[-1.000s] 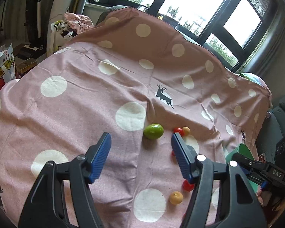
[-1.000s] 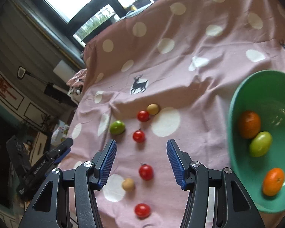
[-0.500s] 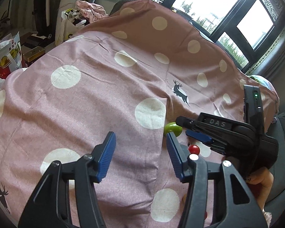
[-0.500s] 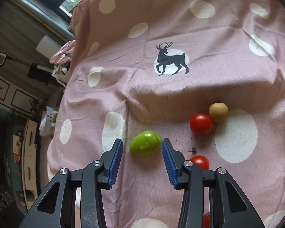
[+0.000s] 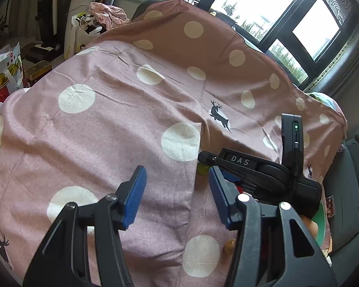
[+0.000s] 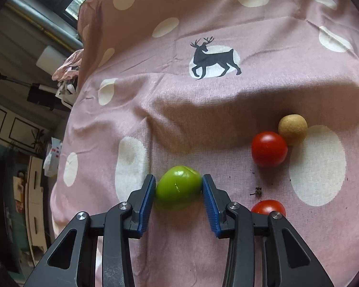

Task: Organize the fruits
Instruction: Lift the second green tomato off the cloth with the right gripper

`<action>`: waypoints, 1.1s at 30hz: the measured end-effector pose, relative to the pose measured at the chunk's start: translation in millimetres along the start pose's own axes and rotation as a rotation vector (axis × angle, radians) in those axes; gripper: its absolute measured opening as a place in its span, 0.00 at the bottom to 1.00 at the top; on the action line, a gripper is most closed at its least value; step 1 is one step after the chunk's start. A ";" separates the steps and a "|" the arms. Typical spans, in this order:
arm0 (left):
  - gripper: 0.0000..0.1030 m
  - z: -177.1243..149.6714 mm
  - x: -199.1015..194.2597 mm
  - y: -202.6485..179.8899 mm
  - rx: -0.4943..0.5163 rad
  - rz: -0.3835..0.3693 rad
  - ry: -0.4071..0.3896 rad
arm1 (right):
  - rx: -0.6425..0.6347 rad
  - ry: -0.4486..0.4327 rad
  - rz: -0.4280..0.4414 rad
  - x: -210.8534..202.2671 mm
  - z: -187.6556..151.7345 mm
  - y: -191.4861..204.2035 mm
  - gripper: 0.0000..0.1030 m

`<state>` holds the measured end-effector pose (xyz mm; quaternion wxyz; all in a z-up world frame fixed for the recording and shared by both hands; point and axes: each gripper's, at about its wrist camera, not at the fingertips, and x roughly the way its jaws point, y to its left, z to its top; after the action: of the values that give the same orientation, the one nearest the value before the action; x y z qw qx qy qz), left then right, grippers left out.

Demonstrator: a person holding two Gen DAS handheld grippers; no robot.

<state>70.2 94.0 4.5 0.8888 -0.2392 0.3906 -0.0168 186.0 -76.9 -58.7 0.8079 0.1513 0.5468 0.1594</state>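
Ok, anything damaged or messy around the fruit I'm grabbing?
The green fruit between the closing right gripper pads has a small nick in its skin. Dark crumbs lie on the cloth beside it.

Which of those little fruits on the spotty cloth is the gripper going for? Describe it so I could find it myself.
Start at the black deer print on the pink dotted cloth. Below it and slightly left lies the green fruit, between the blue pads of the right gripper, whose jaws are closing on it. It is the only green one; its neighbours are red tomatoes and a tan ball.

place: home living room
evidence: sofa (image 5: 356,167), window (image 5: 251,2), shopping bags (image 5: 4,71), laundry pile (image 5: 107,14), polka-dot sheet (image 5: 107,119)
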 end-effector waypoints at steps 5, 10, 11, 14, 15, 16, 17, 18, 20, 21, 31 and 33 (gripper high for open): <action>0.51 -7.2 0.5 -15.9 0.049 -0.006 0.006 | -0.023 -0.030 0.045 -30.6 -12.0 -6.1 0.40; 0.50 -22.1 4.7 -45.0 0.126 -0.021 0.024 | -0.055 -0.051 0.059 -73.3 -39.2 -31.4 0.40; 0.48 -26.8 6.7 -52.2 0.145 -0.025 0.033 | -0.047 -0.045 0.057 -80.0 -45.7 -41.2 0.40; 0.46 -41.8 15.4 -72.9 0.185 -0.062 0.079 | 0.004 -0.042 0.056 -96.1 -61.1 -69.0 0.40; 0.46 -47.0 18.5 -79.5 0.201 -0.074 0.095 | 0.015 -0.047 0.047 -101.0 -65.4 -77.2 0.40; 0.46 -52.0 21.1 -86.1 0.220 -0.081 0.107 | 0.021 -0.057 0.033 -106.0 -69.0 -83.1 0.40; 0.46 -57.0 23.4 -92.6 0.240 -0.082 0.115 | 0.023 -0.069 0.013 -110.2 -72.3 -88.2 0.40; 0.46 -61.2 25.6 -98.5 0.258 -0.078 0.119 | 0.022 -0.081 -0.009 -114.4 -75.4 -92.9 0.40; 0.45 -70.0 28.6 -108.7 0.295 -0.074 0.127 | 0.024 -0.098 -0.025 -120.5 -78.9 -98.9 0.40; 0.45 -73.4 29.9 -112.2 0.308 -0.073 0.132 | 0.026 -0.102 -0.020 -122.2 -79.9 -100.8 0.40; 0.44 -96.1 45.0 -129.8 0.362 -0.114 0.220 | 0.081 -0.054 0.024 -110.2 -80.9 -124.0 0.40; 0.44 -99.0 46.2 -132.5 0.374 -0.121 0.233 | 0.081 -0.046 0.000 -107.1 -82.5 -125.3 0.41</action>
<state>53.6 -74.1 -26.6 0.8639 -0.0898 0.4657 -0.1694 83.0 -229.6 -51.1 0.8135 0.1878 0.5340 0.1336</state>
